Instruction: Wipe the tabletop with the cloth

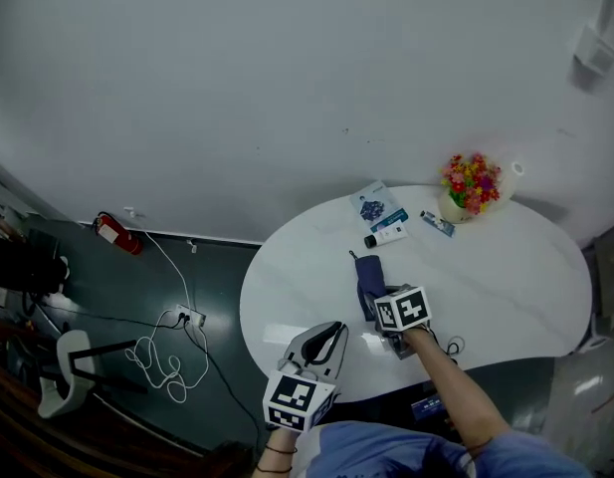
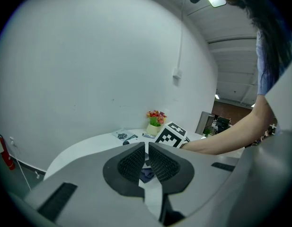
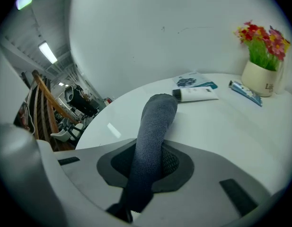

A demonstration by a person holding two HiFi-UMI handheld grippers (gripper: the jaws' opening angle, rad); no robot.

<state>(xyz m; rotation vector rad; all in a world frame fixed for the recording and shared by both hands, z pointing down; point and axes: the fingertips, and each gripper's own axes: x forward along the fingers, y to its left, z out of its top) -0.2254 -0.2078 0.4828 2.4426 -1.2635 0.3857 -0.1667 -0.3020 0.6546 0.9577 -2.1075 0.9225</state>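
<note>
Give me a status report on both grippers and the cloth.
Right gripper shut on cloth, cloth stretched forward over tabletop. Left gripper shut, empty, at near edge. Tube and flower pot ahead at far side.

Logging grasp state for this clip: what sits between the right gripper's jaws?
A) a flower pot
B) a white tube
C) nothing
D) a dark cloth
D: the right gripper view shows the dark cloth clamped between the pads of the right gripper and stretching ahead onto the white table, while the white tube lies farther off.
</note>
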